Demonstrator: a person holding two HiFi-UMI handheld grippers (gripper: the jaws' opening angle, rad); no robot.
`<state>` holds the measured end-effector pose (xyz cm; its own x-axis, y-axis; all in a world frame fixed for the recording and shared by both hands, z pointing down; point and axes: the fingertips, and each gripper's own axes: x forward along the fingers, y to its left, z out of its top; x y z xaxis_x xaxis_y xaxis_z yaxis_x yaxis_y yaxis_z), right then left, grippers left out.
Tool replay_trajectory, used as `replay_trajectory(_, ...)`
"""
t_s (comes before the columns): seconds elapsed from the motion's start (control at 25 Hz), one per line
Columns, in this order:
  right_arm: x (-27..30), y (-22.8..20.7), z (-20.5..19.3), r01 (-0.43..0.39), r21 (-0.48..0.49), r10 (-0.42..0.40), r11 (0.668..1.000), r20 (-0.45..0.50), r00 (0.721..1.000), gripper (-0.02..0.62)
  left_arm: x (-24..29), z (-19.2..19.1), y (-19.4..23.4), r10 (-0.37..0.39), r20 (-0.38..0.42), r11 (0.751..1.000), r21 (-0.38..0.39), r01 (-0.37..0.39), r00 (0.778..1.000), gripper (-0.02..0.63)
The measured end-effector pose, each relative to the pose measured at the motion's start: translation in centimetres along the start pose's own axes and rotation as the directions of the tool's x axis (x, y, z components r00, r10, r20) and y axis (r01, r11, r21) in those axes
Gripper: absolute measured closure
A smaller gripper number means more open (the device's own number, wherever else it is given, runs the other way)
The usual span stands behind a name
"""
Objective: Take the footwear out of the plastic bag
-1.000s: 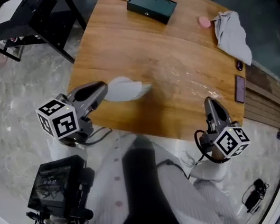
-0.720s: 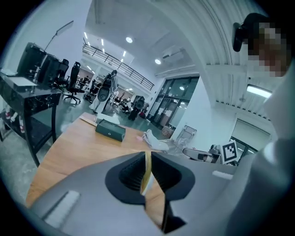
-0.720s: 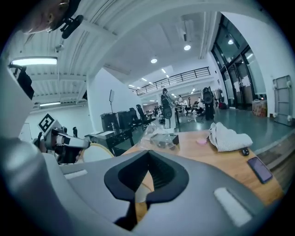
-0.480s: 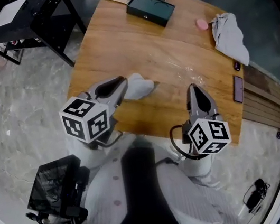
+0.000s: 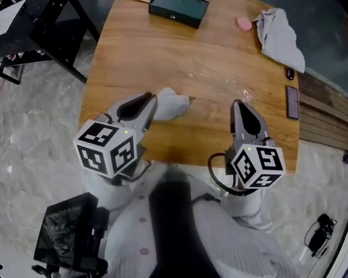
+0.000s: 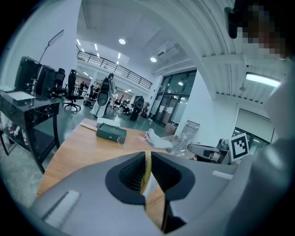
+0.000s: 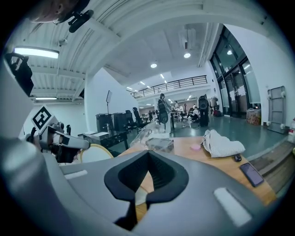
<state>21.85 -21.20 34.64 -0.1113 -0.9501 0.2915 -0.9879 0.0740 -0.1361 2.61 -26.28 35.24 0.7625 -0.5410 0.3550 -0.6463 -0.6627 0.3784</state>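
Wooden table [image 5: 143, 40] holds a clear plastic bag [image 5: 213, 78]; left tool [image 5: 152, 102] clamps white footwear [image 5: 174, 101], right tool [image 5: 238, 105] is closed.

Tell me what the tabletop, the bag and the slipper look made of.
Tabletop: wood or wood veneer, satin, with visible grain.
Bag: thin clear plastic, glossy crinkles, wood showing through.
Slipper: probably soft matte white fabric or foam with a yellowish edge.

No readable text, label, brand or number in view
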Motion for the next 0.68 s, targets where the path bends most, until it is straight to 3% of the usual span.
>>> replay_trajectory(0.68,-0.01,-0.48,0.51,0.006,-0.010,-0.006,1.000,-0.001,1.000,0.583,-0.04,0.12,0.16,0.017,0.001,1.000,-0.005,-0.017,1.000,0.569)
